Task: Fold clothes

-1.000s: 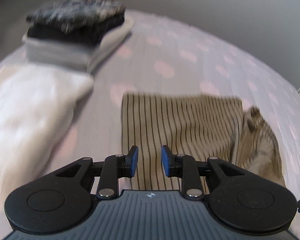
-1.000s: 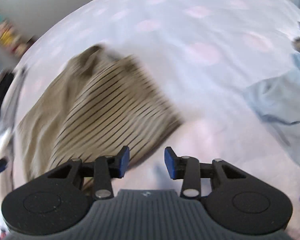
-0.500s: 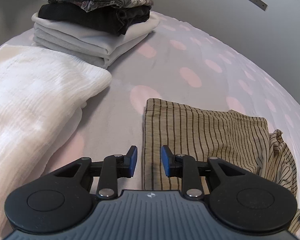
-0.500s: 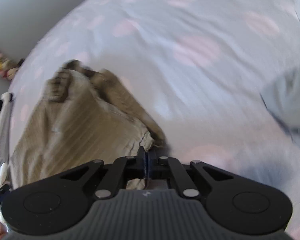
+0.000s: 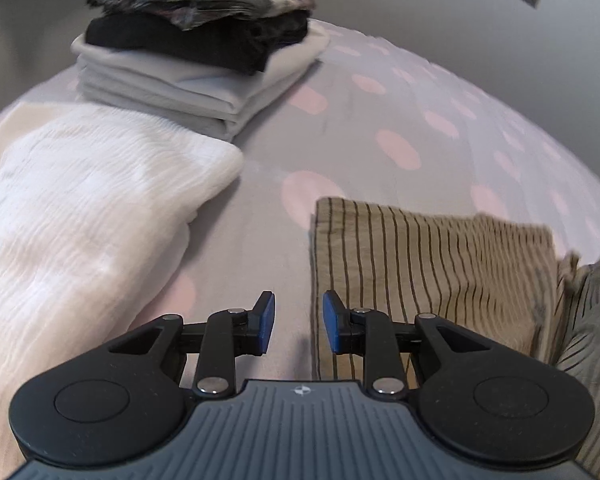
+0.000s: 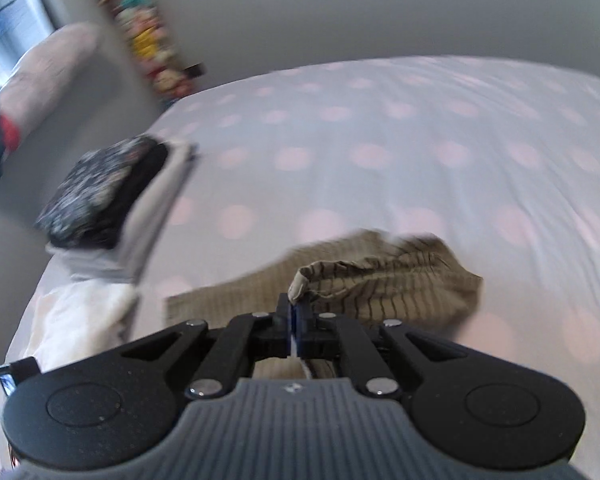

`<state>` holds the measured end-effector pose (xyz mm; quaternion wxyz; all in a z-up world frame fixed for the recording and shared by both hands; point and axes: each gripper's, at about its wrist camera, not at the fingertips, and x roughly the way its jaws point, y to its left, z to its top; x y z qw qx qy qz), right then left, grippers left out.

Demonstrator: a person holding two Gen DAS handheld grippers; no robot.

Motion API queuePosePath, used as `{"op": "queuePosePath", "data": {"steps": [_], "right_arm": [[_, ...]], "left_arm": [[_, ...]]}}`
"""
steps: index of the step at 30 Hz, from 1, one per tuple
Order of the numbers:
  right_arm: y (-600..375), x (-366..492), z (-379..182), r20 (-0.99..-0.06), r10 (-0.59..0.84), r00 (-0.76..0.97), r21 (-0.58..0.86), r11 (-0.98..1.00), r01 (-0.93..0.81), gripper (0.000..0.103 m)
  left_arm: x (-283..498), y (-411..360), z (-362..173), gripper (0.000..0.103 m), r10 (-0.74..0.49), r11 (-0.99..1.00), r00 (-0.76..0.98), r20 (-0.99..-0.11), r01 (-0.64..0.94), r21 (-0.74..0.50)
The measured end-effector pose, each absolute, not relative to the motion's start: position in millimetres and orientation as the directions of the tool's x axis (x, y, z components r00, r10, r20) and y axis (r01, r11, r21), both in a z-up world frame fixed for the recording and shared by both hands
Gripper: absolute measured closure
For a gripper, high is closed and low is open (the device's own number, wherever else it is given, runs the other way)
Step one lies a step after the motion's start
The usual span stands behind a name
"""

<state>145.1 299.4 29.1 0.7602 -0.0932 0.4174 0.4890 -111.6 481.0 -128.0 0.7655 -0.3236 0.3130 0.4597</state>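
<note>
A tan garment with dark stripes [image 5: 420,264] lies on the bed. In the left wrist view my left gripper [image 5: 298,322] hovers open just over its left edge, with nothing between the blue pads. In the right wrist view the same striped garment [image 6: 400,280] is partly lifted: my right gripper [image 6: 294,326] is shut on a bunched edge of it, and the cloth rises from the jaws and drapes back down to the bed. That raised part shows at the right edge of the left wrist view.
A stack of folded clothes [image 5: 196,56], grey below, black and patterned on top, sits at the back left, also blurred in the right view [image 6: 108,200]. A white crinkled cloth [image 5: 80,220] lies left of the striped garment. The bedsheet [image 5: 380,120] is grey with pink dots.
My right gripper closed on the striped garment's edge, then swung up and across with it. The left gripper shifted slightly toward the garment's left edge and stayed open.
</note>
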Motion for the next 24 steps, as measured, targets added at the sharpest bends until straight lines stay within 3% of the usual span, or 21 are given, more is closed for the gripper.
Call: {"op": "queuePosePath", "data": {"steps": [7,19,24], "right_arm": [[402,88,29,-0.740,0.666,0.091,0.242,0.391,-0.888,0.100],[517,39,-71,-0.827,0.562,-0.035,0.260,0.326,-0.909,0.100],[520,52,-96,-0.837,0.545,-0.044,0.285,0.367,-0.886,0.093]], "left_arm": [[-135,500,-129,0.073,0.485,0.318,0.447,-0.752,-0.891,-0.325],[-152,528,-148,0.073,0.477,0.235,0.444,-0.758,-0.896,-0.377],[-154,531,-152,0.073,0.466,0.227,0.470,-0.749,-0.882,-0.412]]}}
